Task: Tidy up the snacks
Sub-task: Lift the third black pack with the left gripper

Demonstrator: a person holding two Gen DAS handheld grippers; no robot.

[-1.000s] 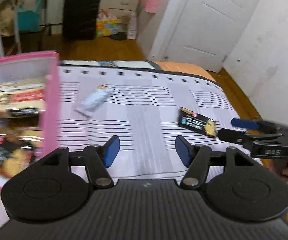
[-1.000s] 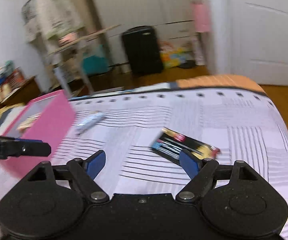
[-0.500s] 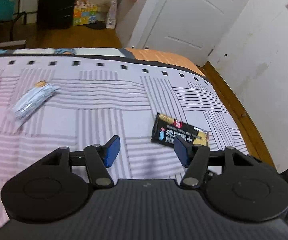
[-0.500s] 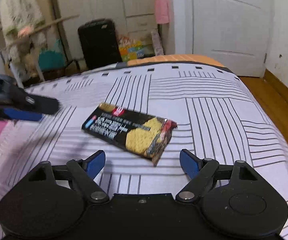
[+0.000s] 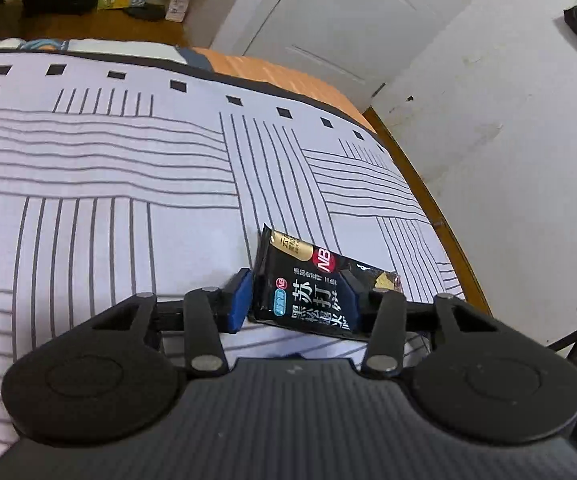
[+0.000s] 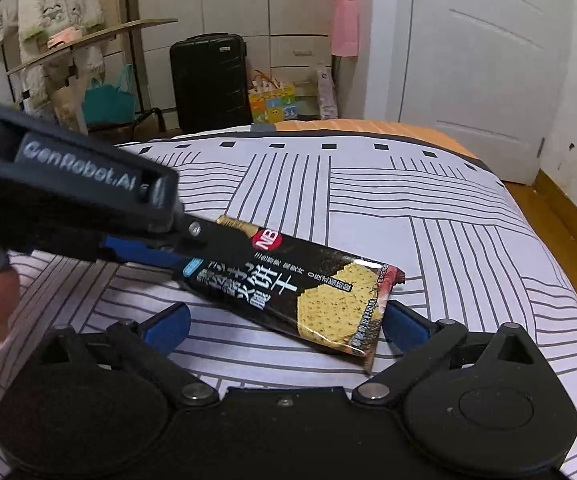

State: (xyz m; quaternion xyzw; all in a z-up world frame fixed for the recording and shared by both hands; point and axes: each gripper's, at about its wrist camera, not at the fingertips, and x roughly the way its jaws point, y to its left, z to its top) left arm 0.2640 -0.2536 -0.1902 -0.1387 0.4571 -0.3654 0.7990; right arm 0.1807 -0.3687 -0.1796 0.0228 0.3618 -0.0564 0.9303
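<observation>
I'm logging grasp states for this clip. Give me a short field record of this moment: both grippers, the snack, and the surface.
left gripper: shut on the black cracker packet, gripping one end
right gripper: open, pads on either side of the packet's other end, not closed
packet: looks tilted, cracker-picture end low near the bedsheet
surface: striped bedsheet

The left tool [image 5: 296,300] was closed on the packet [image 5: 308,292], one pad at each long edge. In the right wrist view it reached in from 9 o'clock. The right tool [image 6: 284,322] was spread wide, its pads [image 6: 168,324] gripping nothing.
</observation>
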